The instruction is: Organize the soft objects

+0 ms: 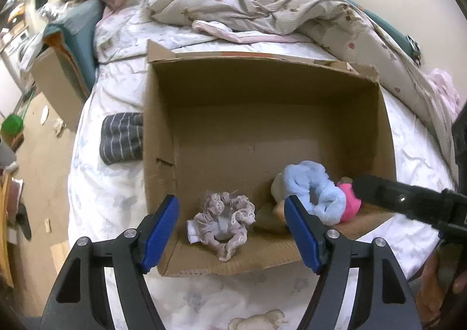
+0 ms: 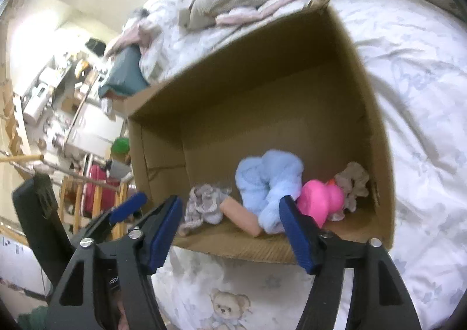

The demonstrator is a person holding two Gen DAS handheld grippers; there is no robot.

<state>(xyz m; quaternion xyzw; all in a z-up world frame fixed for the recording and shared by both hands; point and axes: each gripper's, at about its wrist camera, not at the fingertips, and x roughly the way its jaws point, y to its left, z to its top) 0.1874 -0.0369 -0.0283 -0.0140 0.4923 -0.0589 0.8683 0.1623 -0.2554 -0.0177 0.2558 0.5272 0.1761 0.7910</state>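
Both grippers hover just above the near rim of the cardboard box (image 1: 262,114), which sits open-topped on the white printed bedsheet (image 1: 111,198), and neither one holds or touches anything. The left gripper (image 1: 232,230) has its blue-padded fingers (image 1: 162,230) spread wide, and through the gap between them the lacy mauve scrunchie (image 1: 223,222) shows lying on the box floor against the near wall, clear of both pads. The right gripper (image 2: 229,230) is spread just as wide, its pads empty. In its view the gap frames the near edge of the box, where the fluffy light-blue scrunchie (image 2: 268,184) rests against a peach-coloured soft block (image 2: 242,214). A bright pink soft toy (image 2: 319,198) sits just beside the blue scrunchie toward the box's right wall, and a beige-grey scrunchie (image 2: 351,184) is tucked into the near right corner beyond it. The mauve scrunchie (image 2: 202,204) lies to the left of the peach block along the same near wall. In the left wrist view the right gripper's black body (image 1: 408,201) reaches in over the box's near right corner, close to the pink toy (image 1: 348,201) and the blue scrunchie (image 1: 312,189); contact cannot be made out. Outside the box, touching its left wall, a grey striped rolled sock (image 1: 122,137) lies on the sheet. A crumpled beige quilt (image 1: 262,0) is heaped beyond the far wall of the box.
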